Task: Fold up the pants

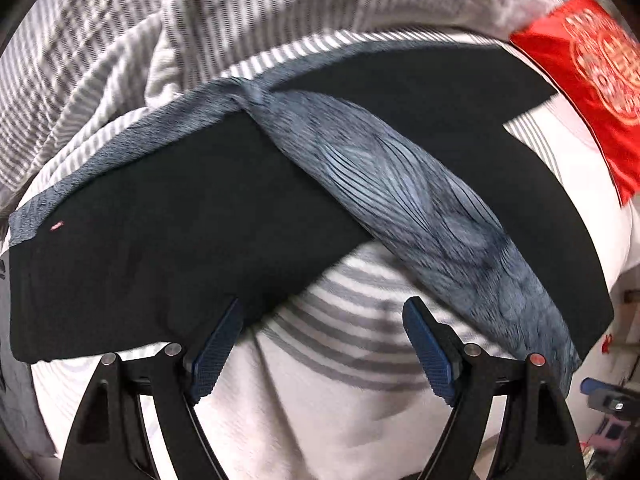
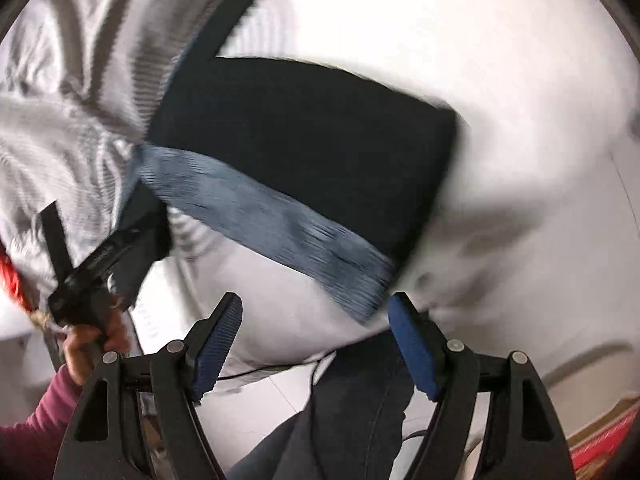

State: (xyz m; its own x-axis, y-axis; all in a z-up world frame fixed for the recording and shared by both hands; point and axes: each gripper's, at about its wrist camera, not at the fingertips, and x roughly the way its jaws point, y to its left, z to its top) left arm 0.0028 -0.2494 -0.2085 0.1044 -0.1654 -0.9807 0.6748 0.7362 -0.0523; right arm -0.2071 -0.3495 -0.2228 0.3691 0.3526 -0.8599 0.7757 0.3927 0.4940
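Note:
Black pants [image 1: 168, 220] with a fuzzy grey-blue lining lie spread on a bed with a white and grey striped sheet [image 1: 352, 320]. One leg is turned over and shows the lining as a grey-blue band [image 1: 420, 208] across the black cloth. My left gripper [image 1: 322, 324] is open and empty just above the sheet, its left finger by the near edge of the pants. In the right wrist view the pants [image 2: 304, 148] lie ahead with the lining band [image 2: 272, 224] nearest. My right gripper [image 2: 314, 320] is open and empty, close to the band's end. The view is blurred.
A red cushion with a gold pattern [image 1: 592, 80] lies at the far right of the bed. A rumpled striped blanket [image 1: 120, 40] is piled behind the pants. The person's other hand and the left gripper [image 2: 88, 280] show at the left of the right wrist view. The person's legs [image 2: 352, 408] and the floor are below.

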